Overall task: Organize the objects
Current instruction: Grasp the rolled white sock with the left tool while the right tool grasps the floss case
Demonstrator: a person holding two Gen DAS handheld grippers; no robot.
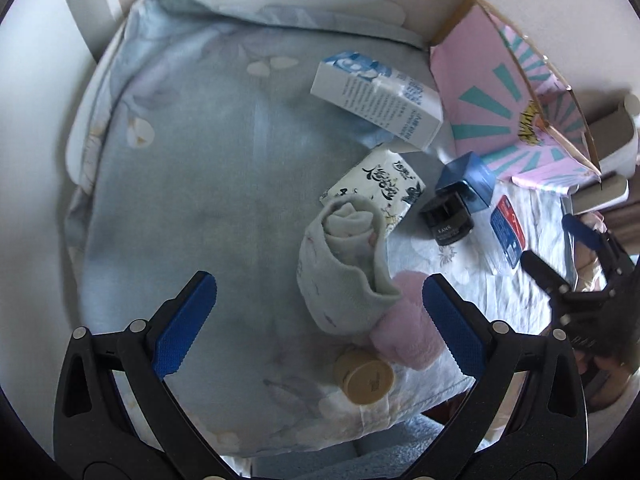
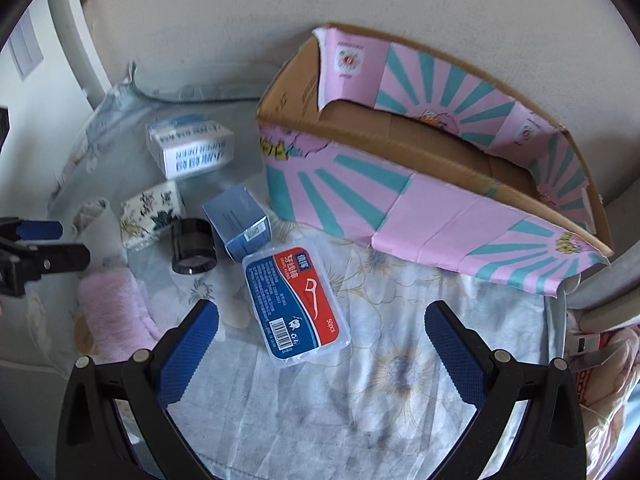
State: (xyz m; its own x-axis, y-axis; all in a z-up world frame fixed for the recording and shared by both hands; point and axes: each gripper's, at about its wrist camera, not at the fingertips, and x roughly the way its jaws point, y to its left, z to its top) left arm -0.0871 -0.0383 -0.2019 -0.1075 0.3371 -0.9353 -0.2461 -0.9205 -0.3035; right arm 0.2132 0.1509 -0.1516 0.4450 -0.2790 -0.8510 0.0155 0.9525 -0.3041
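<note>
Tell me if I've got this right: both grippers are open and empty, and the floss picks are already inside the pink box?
Not quite. Both grippers, left and right, are open and empty, but the floss picks lie on the bedsheet in front of the pink box, not inside it. The right wrist view shows this.

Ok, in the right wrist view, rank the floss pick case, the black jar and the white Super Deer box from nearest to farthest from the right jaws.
1. Floss pick case: just ahead of the right gripper, between the open jaws.
2. Black jar: further out, ahead-left.
3. White Super Deer box: farthest, back-left near the wall.
</note>
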